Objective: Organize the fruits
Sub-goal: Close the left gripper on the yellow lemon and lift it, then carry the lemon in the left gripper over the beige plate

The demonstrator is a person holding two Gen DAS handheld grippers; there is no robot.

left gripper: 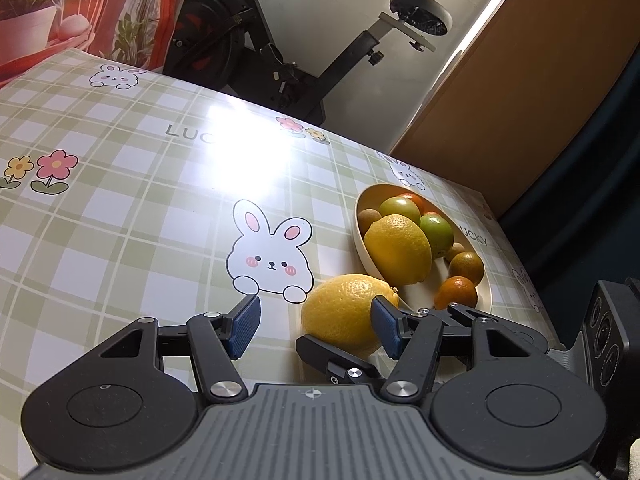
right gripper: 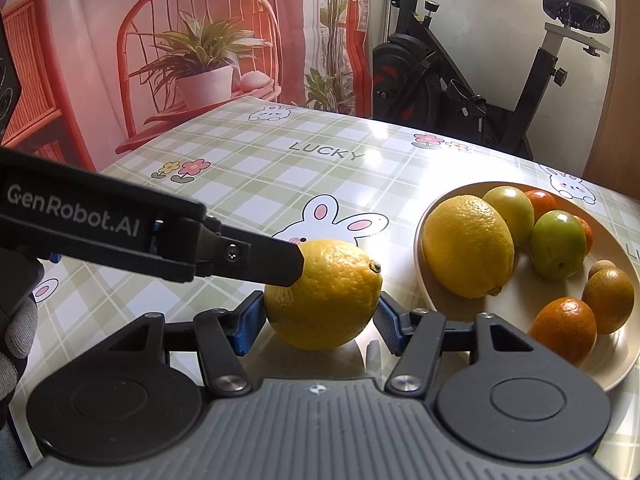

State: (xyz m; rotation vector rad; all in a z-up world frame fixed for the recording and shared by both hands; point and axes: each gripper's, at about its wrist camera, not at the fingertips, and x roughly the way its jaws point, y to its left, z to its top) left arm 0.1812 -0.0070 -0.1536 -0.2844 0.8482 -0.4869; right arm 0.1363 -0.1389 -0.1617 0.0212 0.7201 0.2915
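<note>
The cream bowl (right gripper: 440, 204) on the checked table (right gripper: 280, 168) holds one lemon (right gripper: 468, 246), two green fruits, three orange ones and some small brown ones. A second lemon (right gripper: 324, 294) lies on the table just beside the bowl, its stem end pointing toward the bowl. The right gripper (right gripper: 320, 322) clasps this lemon on both sides; the left gripper (left gripper: 316, 326) stands open, empty, beside it
</note>
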